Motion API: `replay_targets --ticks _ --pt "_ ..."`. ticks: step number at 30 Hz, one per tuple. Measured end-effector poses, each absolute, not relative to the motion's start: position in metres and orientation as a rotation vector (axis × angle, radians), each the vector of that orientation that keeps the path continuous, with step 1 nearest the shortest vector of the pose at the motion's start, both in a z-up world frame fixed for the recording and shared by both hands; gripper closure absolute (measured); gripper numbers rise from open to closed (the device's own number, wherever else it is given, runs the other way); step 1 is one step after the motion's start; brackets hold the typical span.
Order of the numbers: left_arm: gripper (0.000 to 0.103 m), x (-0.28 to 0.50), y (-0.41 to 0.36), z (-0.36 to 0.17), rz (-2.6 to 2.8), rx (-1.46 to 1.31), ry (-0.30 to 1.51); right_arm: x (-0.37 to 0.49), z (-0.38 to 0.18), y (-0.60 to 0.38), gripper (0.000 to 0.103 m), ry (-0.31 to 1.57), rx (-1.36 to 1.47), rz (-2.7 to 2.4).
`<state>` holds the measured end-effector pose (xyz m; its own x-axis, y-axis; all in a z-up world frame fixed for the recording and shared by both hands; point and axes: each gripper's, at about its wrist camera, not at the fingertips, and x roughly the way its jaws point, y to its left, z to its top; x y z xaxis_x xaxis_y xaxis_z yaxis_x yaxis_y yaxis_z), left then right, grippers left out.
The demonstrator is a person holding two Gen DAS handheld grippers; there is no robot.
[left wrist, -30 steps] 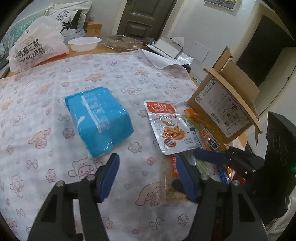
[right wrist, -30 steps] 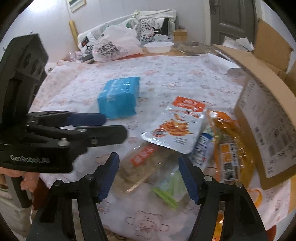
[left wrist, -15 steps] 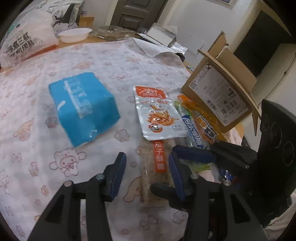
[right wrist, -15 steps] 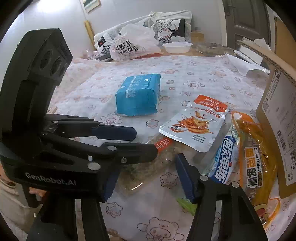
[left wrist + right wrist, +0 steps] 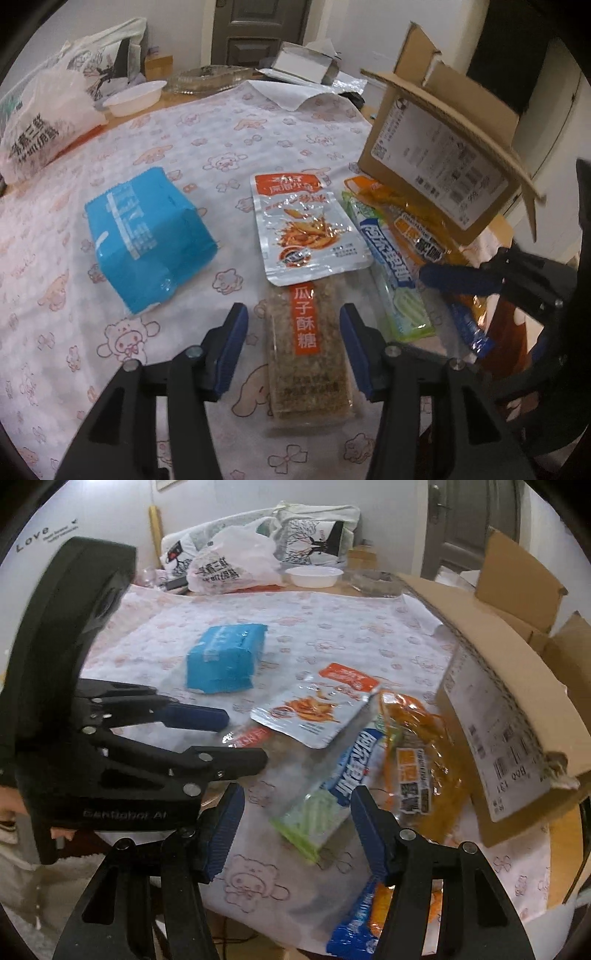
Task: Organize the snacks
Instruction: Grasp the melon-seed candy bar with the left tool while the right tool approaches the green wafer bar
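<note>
a: left wrist view: the left gripper (image 5: 291,332) is wide open around the seed brittle bar (image 5: 308,347), not squeezing it.

b: right gripper (image 5: 295,823) is open and empty too. all snacks lie beside the cardboard box (image 5: 509,709). nothing looks sorted yet.

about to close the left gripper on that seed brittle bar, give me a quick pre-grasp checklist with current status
1. Left gripper open: ok.
2. Seed brittle bar lies between its fingers: ok.
3. Bar free of other packs: not ok, the silver fish snack pouch overlaps its far end.
4. Right gripper clear of the bar: ok, open over the blue and green pack.
5. Cardboard box open to receive: ok, flaps up.
6. Fingers low enough to pinch: cannot tell.
</note>
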<state>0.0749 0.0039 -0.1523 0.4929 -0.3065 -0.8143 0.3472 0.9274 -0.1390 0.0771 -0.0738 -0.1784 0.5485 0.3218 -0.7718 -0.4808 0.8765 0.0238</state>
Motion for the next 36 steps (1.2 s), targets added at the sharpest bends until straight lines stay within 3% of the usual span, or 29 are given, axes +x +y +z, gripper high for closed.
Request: replay_targets --ticks 4,7,12,17,19,36 --pt "0.056 0.072 -0.003 -0.154 -0.356 0.09 0.964 0.078 -0.183 -0.078 0.047 0.874 -0.215 0.437" --pt "0.065 0.07 -0.004 -0.154 -0.368 0.092 0.95 0.08 -0.186 -0.081 0.047 0.887 -0.193 0.433" --pt "0.065 0.065 0.004 -0.153 -0.364 0.074 0.955 0.082 -0.19 -0.082 0.05 0.886 -0.175 0.441" --pt "0.066 0.049 0.028 -0.152 -0.307 0.049 0.952 0.081 -0.191 -0.079 0.065 0.881 -0.195 0.434" --pt "0.066 0.044 0.038 -0.152 -0.287 0.028 0.951 0.079 -0.19 -0.079 0.067 0.888 -0.201 0.454" --pt "0.063 0.024 0.044 -0.157 -0.189 0.052 0.919 0.088 -0.192 -0.074 0.067 0.86 -0.153 0.367"
